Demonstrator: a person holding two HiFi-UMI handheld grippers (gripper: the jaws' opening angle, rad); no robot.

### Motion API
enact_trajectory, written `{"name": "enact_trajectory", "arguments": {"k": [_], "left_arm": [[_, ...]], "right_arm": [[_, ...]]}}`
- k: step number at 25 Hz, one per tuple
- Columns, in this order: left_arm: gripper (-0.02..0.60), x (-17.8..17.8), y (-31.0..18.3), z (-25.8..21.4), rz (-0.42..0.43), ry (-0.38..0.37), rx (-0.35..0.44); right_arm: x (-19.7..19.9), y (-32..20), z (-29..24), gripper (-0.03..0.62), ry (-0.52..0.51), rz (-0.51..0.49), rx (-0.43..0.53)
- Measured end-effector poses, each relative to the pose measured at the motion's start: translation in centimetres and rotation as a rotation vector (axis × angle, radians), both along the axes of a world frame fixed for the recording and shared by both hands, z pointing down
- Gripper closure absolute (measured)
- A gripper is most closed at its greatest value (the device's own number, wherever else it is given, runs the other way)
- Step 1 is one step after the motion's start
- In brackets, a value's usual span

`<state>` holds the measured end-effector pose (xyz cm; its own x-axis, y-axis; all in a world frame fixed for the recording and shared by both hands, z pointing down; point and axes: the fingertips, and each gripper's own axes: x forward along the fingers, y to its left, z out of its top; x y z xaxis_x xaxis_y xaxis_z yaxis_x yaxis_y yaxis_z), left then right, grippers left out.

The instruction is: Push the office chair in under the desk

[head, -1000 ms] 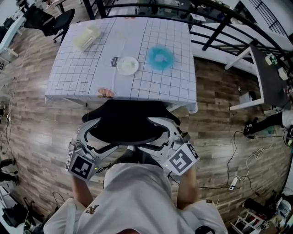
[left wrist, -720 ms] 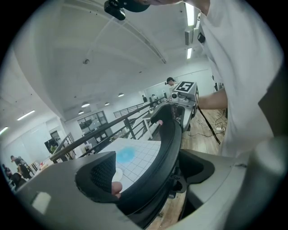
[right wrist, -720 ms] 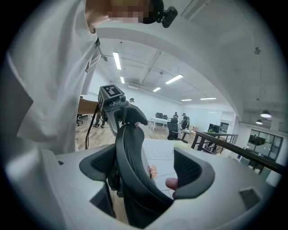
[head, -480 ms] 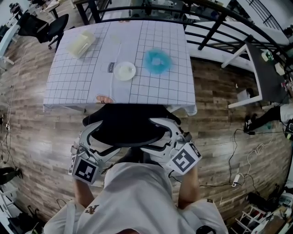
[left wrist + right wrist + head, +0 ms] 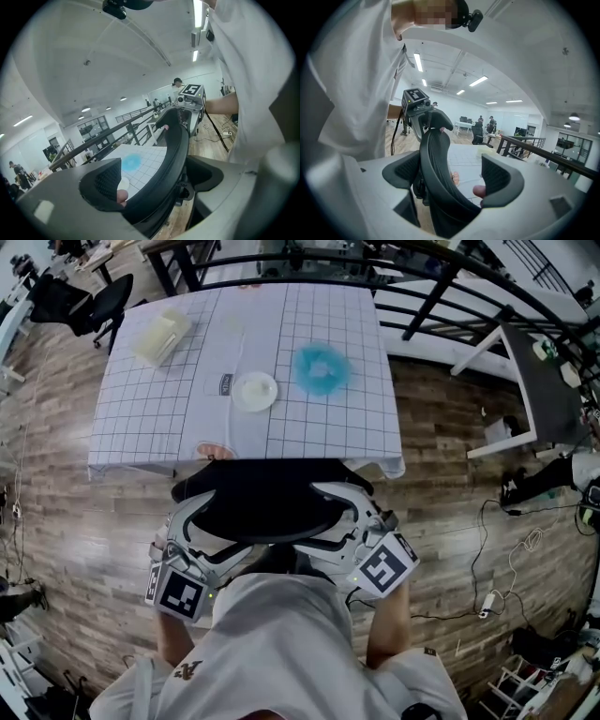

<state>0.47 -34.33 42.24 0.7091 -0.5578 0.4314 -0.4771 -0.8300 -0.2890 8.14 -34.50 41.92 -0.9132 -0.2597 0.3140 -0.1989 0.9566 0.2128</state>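
A black office chair stands at the near edge of the desk, which has a white checked cloth. Its front reaches under the cloth's hem. My left gripper and right gripper sit at the two ends of the curved backrest. In the left gripper view the backrest runs between the spread jaws of the left gripper. The right gripper view shows the backrest against one jaw of the right gripper, with a gap to the other. Both grippers are open.
On the desk lie a white plate, a blue fluffy thing and a pale container. Another black chair stands at the far left. A black railing, a white side desk and floor cables are to the right.
The chair and both grippers have moved a little toward the desk, so the chair's front now sits under the cloth's edge. The grip on the backrest looks unchanged.
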Motion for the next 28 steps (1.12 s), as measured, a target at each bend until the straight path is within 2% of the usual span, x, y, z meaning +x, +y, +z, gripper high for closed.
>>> {"name": "enact_trajectory", "arguments": {"k": [12,28], "left_arm": [[0.149,0.2,-1.2,0.2,0.003,-0.007,-0.021],[0.143,0.6,-2.4,0.1,0.002,0.010,-0.005]], "right_arm": [[0.3,-1.2,0.0,0.172,-0.022,0.009,0.005],[0.6,-2.3,0.1,0.174,-0.016,0.005,-0.004]]}}
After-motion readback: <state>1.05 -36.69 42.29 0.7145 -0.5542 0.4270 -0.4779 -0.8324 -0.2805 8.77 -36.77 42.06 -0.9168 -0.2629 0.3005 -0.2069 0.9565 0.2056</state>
